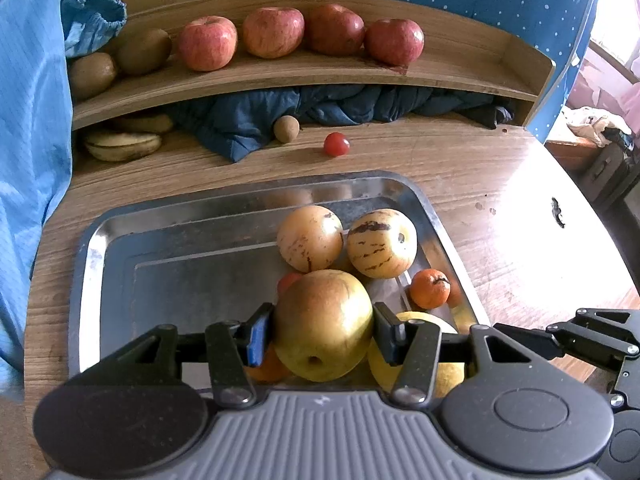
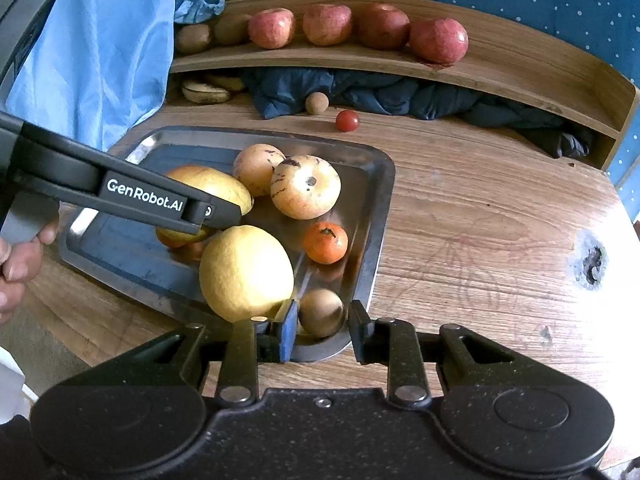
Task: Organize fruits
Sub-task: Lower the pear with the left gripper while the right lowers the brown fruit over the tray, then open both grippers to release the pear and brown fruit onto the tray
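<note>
The left hand-held gripper [image 1: 323, 326] is clamping a yellow-green apple [image 1: 322, 325] between its two pads, holding it over the near part of the metal tray [image 1: 160, 240], stem dimple facing the camera. The shelf [image 1: 280, 74] where its kind is sitting lies toward twelve o'clock from this gripper, well apart across the tabletop [image 1: 460, 168], so the left hand is plainly the one placed to carry it there. The right hand-held gripper [image 2: 323, 322] is hanging with its jaws narrowly parted around a small brown fruit [image 2: 321, 312] at the tray's near corner; whether the pads are touching it is hard to tell. Counted: four red apples [image 1: 304, 34] and two kiwis [image 1: 120, 62] are lining the shelf, two speckled pale fruits [image 1: 346, 240], one tangerine [image 1: 430, 288] and one large yellow fruit [image 2: 246, 272] are lying in the tray, and one cherry tomato [image 1: 336, 144] is sitting loose on the tabletop at twelve o'clock beyond the tray.
</note>
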Tool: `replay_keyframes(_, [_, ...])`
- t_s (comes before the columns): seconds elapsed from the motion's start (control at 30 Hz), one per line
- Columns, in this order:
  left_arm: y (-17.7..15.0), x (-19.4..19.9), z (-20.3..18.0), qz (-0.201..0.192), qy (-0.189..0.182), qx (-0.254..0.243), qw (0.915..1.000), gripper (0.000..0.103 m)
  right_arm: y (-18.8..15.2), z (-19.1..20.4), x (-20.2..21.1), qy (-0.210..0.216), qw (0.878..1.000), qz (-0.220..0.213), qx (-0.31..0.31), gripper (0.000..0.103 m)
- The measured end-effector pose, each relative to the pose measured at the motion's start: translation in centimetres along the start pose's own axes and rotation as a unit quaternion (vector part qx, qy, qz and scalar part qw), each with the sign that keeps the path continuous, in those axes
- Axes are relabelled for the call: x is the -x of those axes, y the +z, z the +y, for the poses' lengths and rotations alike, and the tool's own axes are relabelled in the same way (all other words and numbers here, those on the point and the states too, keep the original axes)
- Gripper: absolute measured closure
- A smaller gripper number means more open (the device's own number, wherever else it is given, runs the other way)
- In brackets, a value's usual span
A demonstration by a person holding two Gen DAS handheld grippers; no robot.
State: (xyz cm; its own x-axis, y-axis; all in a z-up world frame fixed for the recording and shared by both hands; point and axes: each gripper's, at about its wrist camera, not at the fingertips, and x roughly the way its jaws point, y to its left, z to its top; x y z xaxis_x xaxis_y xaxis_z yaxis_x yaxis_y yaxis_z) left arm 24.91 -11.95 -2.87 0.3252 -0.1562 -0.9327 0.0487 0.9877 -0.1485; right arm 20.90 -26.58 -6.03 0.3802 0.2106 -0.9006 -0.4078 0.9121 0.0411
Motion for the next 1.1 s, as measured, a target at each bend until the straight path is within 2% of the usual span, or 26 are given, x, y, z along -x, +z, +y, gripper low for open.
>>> replay_keyframes(0.13, [-0.1,0.1,0.0,0.003,0.004,0.003,1.0000,0.046,-0.1,0.0,0.1,-0.001,1.000,0.002,-0.002,0.072])
replay_keyframes(0.23, [-0.2,0.6,0.0,-0.005,-0.001,-0.001,1.0000,0.046,-0.2,-0.1,0.2,-0.002,1.000,0.001,-0.003,0.067])
replay_keyframes(0.4, [-0.1,1.6,-0.3,-0.018,-0.002,-0.008,0.9998,0.039,-0.3,-0.2,0.6,-0.003,1.000,-0.002,-0.007,0.059])
replay_keyframes(0.5, [-0.3,2.3,-0.1,-0.023,-0.001,-0.006,0.9997,0.031,-0.2,-0.1,0.9,-0.007,1.000,-0.004,-0.007,0.054])
replay_keyframes(0.6, [-0.6,3.1,0.2,-0.030,0.006,-0.001,0.9995,0.022,-0.2,-0.2,1.4,-0.005,1.000,-0.010,-0.010,0.043])
replay_keyframes(0.67, [-0.8,3.7,0.6,-0.033,0.012,0.002,0.9994,0.017,-0.1,-0.3,1.8,-0.001,1.000,-0.016,-0.013,0.031])
replay_keyframes(0.87, [-1.9,5.5,2.0,-0.033,0.031,0.008,0.9989,0.003,-0.2,0.0,2.6,0.015,1.000,-0.021,-0.007,0.015])
replay_keyframes(0.97, [-2.7,6.1,2.8,-0.023,0.035,0.011,0.9991,0.001,-0.2,0.3,2.7,0.034,0.999,-0.019,-0.003,0.007])
replay_keyframes(1.1, [-4.1,6.7,3.5,-0.004,0.037,0.010,0.9993,0.001,-0.3,1.0,2.8,0.055,0.998,-0.014,0.008,0.003])
